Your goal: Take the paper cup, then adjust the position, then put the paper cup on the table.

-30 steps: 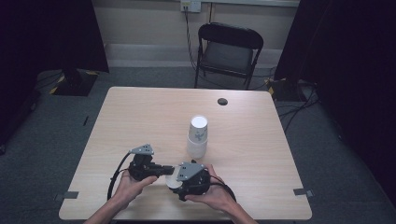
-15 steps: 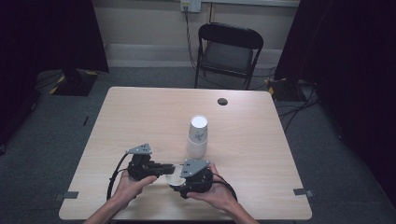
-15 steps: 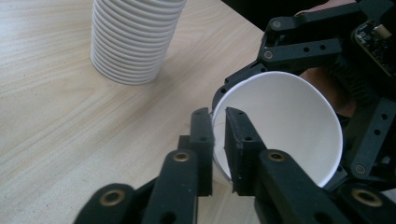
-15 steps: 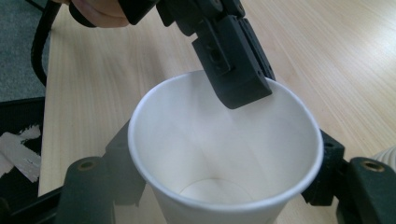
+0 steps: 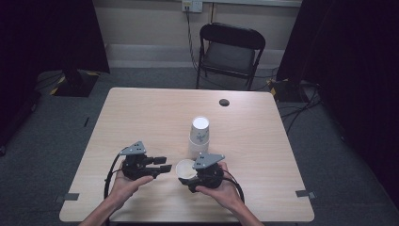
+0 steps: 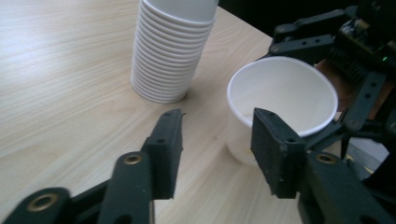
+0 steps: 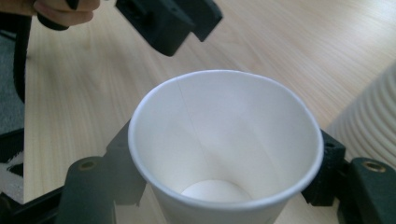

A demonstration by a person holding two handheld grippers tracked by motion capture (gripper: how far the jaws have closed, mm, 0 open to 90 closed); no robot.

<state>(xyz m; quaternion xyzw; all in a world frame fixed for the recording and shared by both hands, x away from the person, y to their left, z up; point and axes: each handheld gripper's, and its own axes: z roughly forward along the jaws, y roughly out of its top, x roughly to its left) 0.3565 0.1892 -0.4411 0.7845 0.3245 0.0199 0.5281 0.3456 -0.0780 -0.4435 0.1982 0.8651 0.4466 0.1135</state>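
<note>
Left hand-held gripper (image 5: 162, 164) has just opened its jaws and drawn clear of the single paper cup (image 5: 185, 168), leaving that cup clamped by its sides in the right hand-held gripper (image 5: 192, 178) near the counter's (image 5: 141, 113) front edge. Separation looks done. Beyond stands the cup stack (image 5: 199, 136), just behind the held cup.

**Two black grippers in bare hands**

The left gripper (image 5: 162, 164) and the right gripper (image 5: 184, 176) are both black. Each has a grey three-cornered plate on top and a black cable trailing in a loop behind it. The jaws are flat black bars with small round holes and shiny brass-coloured screws. The pads at the tips look rough. The forearms are bare, with no sleeves.
</note>
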